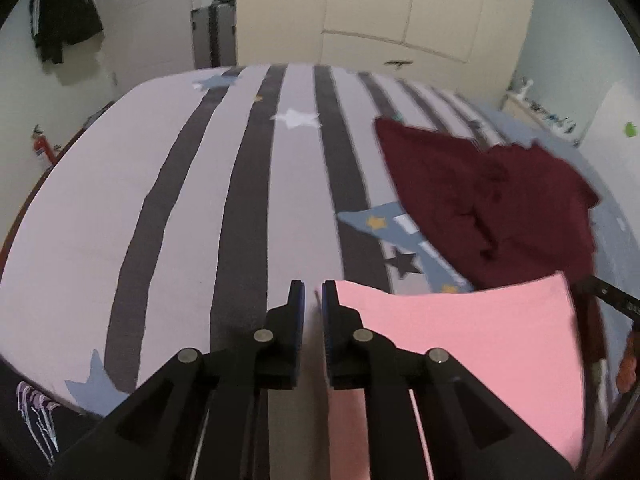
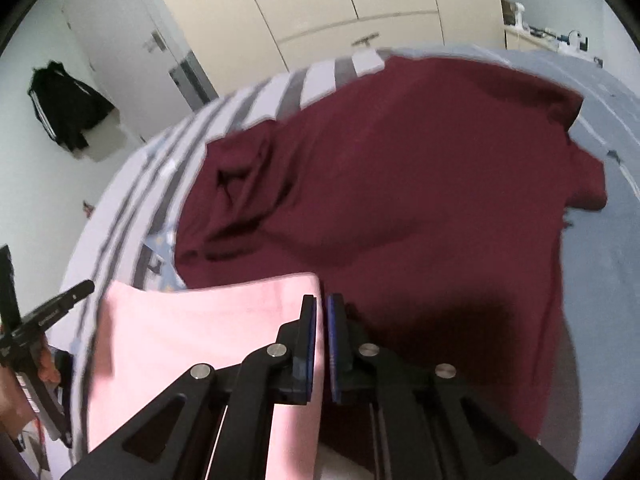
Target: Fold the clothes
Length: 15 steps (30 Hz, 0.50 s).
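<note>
Over a striped bed (image 1: 168, 184), the left gripper (image 1: 313, 300) and right gripper (image 2: 322, 316), jaws nearly closed, each pinch a corner of a pink cloth (image 1: 460, 320) stretched between them; a maroon shirt (image 2: 400, 184) lies crumpled just behind.

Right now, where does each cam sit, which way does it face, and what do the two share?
Left wrist: on the left gripper, looking forward and down over the striped bed cover; its own fingers show, shut on the pink cloth.
Right wrist: on the right gripper, looking down at the maroon garment; its own fingers show, shut on the pink cloth.
Shared: pink cloth, maroon garment, bed cover, wardrobe.
</note>
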Tool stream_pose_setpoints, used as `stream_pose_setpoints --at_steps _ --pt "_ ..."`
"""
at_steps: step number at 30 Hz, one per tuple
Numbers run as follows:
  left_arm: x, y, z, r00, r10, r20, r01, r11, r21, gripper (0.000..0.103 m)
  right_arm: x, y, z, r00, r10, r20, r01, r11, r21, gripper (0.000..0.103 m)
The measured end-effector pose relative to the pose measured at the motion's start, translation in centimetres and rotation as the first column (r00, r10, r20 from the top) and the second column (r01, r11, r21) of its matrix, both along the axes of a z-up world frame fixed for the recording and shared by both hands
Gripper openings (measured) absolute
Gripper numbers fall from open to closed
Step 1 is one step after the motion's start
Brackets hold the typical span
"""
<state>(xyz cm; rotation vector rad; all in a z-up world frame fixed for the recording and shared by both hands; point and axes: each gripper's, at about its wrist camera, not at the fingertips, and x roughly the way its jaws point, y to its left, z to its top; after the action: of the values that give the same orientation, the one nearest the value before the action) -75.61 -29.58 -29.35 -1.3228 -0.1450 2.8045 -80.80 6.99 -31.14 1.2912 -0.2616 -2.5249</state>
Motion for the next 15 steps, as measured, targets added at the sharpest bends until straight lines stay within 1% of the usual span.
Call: stream_pose_setpoints --at_steps 1,4,5,7,11,13,15 --pt "1.0 0.1 0.5 1.0 -0.026 -0.012 0.026 1.0 0.003 0.006 0.6 0.1 0.7 1.0 0.016 -0.02 -0.016 1.0 0.003 0.008" --pt "4.6 0.8 1.1 0.996 -0.084 -0.019 0.084 0.996 0.019 0.006 4.5 -0.7 2.3 0.989 0.122 -0.085 -0.116 0.991 0.063 0.008" --pt "6.0 1.1 1.2 0.995 -0.102 -0.019 0.102 0.994 0.025 0.006 5.9 -1.1 2.5 0.984 0.154 -0.094 -0.147 0.986 0.079 0.008" --pt "9.6 1.7 1.3 0.993 -0.114 -0.019 0.115 0.991 0.066 0.006 8.7 -1.8 2.7 0.973 0.207 -0.1 -0.198 0.976 0.092 0.008" --pt "16.5 2.7 1.0 0.994 -0.109 -0.004 0.109 0.983 0.146 0.006 16.8 -3.1 2.1 0.951 0.297 -0.086 -0.291 0.954 0.069 0.008" --pt "20.2 3.5 0.8 0.994 -0.113 0.014 0.108 0.977 0.184 0.006 20.3 -3.4 1.7 0.946 0.316 -0.065 -0.314 0.949 0.035 0.008" --pt "23.3 4.5 0.1 0.991 -0.126 0.039 0.116 0.975 0.187 0.006 23.5 -3.6 1.0 0.945 0.325 -0.035 -0.325 0.946 0.005 0.008"
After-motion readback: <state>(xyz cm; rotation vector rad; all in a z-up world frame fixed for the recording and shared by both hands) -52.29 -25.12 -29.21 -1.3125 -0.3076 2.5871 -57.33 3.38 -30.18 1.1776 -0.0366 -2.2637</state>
